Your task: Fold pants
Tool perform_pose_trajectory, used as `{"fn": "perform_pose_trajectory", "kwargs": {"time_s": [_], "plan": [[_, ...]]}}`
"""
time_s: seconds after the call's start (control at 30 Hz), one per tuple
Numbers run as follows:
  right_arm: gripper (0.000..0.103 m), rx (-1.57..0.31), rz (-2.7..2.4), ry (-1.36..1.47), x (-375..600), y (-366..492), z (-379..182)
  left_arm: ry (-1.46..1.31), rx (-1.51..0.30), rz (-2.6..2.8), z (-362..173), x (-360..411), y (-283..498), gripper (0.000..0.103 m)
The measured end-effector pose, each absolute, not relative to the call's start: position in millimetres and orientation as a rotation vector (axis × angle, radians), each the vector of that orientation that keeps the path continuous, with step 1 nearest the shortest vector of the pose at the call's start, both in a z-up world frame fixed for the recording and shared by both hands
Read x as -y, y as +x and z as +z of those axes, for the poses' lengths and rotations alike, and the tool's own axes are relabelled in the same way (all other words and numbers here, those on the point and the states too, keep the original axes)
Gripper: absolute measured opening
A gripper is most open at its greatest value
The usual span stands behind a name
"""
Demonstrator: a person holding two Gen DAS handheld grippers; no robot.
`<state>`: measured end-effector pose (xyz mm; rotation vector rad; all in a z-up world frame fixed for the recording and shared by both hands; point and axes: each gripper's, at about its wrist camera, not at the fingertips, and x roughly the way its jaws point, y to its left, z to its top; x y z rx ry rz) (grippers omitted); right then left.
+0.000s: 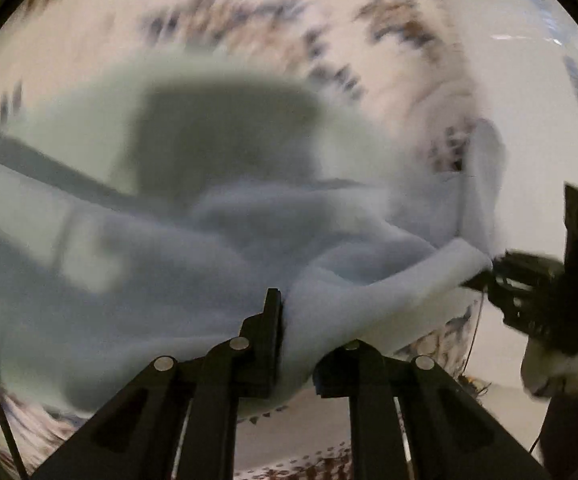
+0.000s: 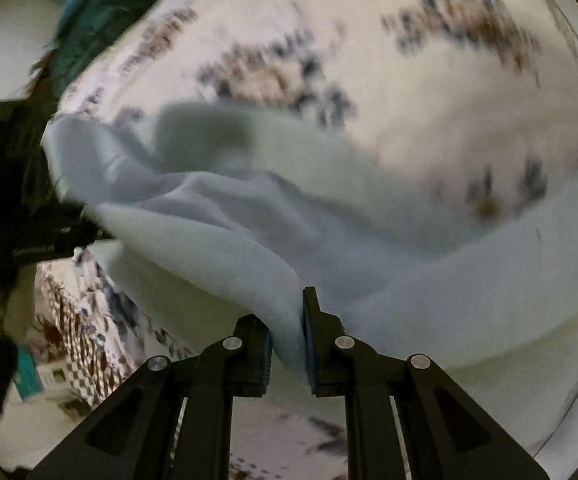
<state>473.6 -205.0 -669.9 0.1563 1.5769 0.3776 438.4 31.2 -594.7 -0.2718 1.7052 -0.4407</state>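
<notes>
The pants (image 1: 217, 240) are pale blue-grey, soft and thick, and both views are blurred by motion. My left gripper (image 1: 289, 344) is shut on a fold of the pants, which drape away to the left and up. In the right wrist view my right gripper (image 2: 289, 344) is shut on another edge of the pants (image 2: 249, 216), cloth pinched between its blue-lined pads. A taut band of cloth runs between the two grippers. The right gripper (image 1: 489, 272) shows at the right of the left wrist view, and the left gripper (image 2: 85, 232) at the left of the right wrist view.
Under the pants lies a white cloth with blue and brown patterns (image 2: 369, 40), seen in the left wrist view as the patterned cloth (image 1: 249, 12) too. A dark teal thing (image 2: 109, 0) sits at the upper left. A patterned hanging edge (image 2: 85, 320) falls toward a pale floor.
</notes>
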Motion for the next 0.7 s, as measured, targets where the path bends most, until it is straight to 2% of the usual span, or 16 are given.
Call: {"fn": "perform_pose_trajectory", "kwargs": {"time_s": [0.13, 0.23, 0.3, 0.37, 0.53, 0.57, 0.63, 0.67, 0.7], "plan": [[0.016, -1.658, 0.289, 0.218, 203, 444, -725, -0.34, -1.753, -0.382, -640, -41, 417, 0.012], [0.016, -1.669, 0.241, 0.236, 205, 437, -744, -0.369, -1.742, -0.367, -643, -42, 415, 0.013], [0.017, -1.665, 0.226, 0.235, 204, 438, -745, -0.364, -1.738, -0.36, -637, -39, 416, 0.013], [0.022, -1.671, 0.221, 0.223, 203, 437, -743, -0.329, -1.728, -0.354, -630, -35, 413, 0.013], [0.028, -1.67, 0.226, 0.178, 199, 436, -712, -0.038, -1.608, -0.361, -589, -8, 395, 0.021], [0.028, -1.668, 0.224, 0.175, 196, 437, -704, -0.018, -1.592, -0.358, -584, -5, 392, 0.025], [0.029, -1.642, 0.224, 0.14, 196, 434, -689, -0.023, -1.565, -0.362, -573, -1, 386, 0.044], [0.031, -1.635, 0.23, 0.108, 192, 434, -684, -0.045, -1.557, -0.359, -569, -2, 383, 0.067], [0.036, -1.631, 0.232, 0.062, 189, 431, -679, -0.065, -1.552, -0.347, -565, -3, 381, 0.083]]}}
